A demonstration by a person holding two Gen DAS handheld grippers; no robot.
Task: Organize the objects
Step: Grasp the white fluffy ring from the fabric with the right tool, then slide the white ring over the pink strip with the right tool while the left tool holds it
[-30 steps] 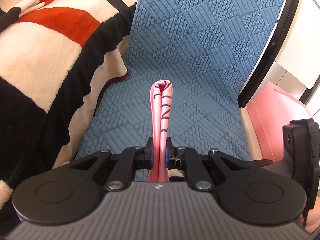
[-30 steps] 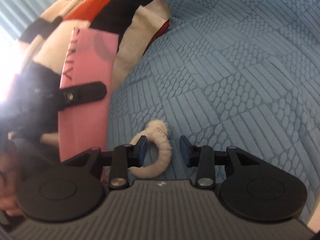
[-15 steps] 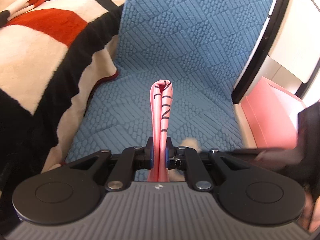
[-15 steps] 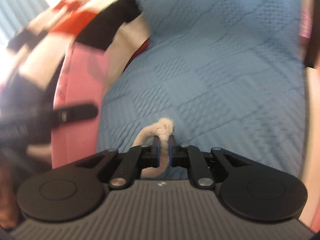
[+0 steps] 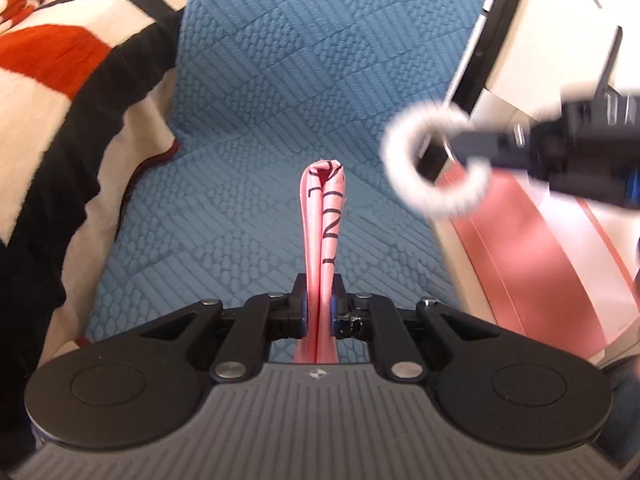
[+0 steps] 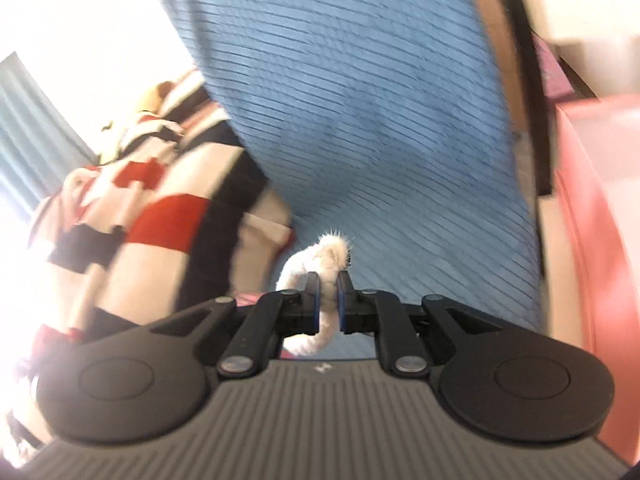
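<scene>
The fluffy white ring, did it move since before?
Yes. The fluffy white ring has gone up off the blue mat, shut in the right hand-held gripper, now in the air near the bed edge.

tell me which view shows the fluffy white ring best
The left wrist view: the fluffy white ring shows there as a whole loop, though blurred, hanging from the right gripper. The right wrist view shows only part of the ring, edge-on, squeezed between the gripper's fingers.

Fluffy white fuzzy ring (image 5: 436, 160), smooth glossy pink bag (image 5: 324, 216), embossed blue quilted cover (image 5: 300, 60), and plush striped blanket (image 5: 68, 72).
</scene>
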